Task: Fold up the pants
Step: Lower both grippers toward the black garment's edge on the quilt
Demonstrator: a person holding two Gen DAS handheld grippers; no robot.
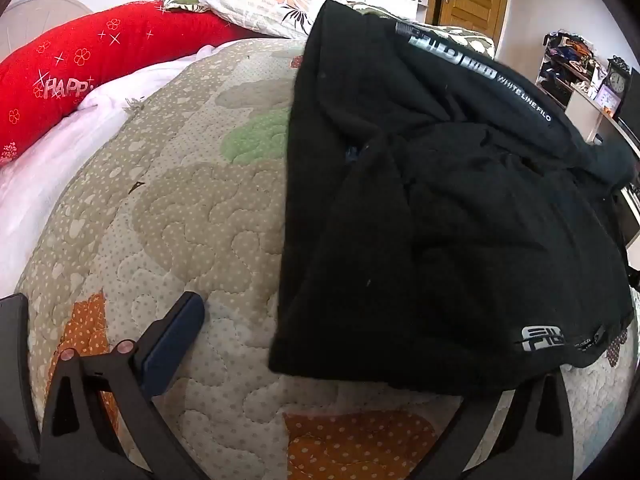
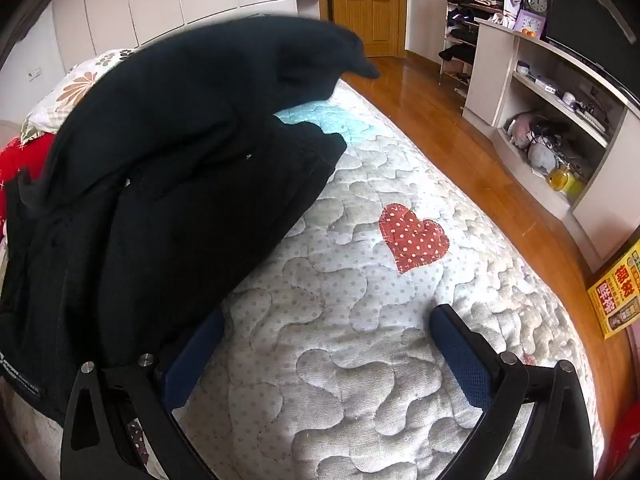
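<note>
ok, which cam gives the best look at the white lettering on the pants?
Left wrist view. The black pants show readable side lettering and a hem logo. In the right wrist view the pants are mostly plain dark fabric, with only a sliver of print at the left edge.

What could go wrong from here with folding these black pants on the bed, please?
1. The black pants lie bunched in layers, so a claw may pinch only one layer.
2. One part of the pants reaches the edge of the quilt by the wooden floor and might slide off.
3. The left claw and right claw are open and empty, each with its inner finger partly hidden by fabric.
</note>
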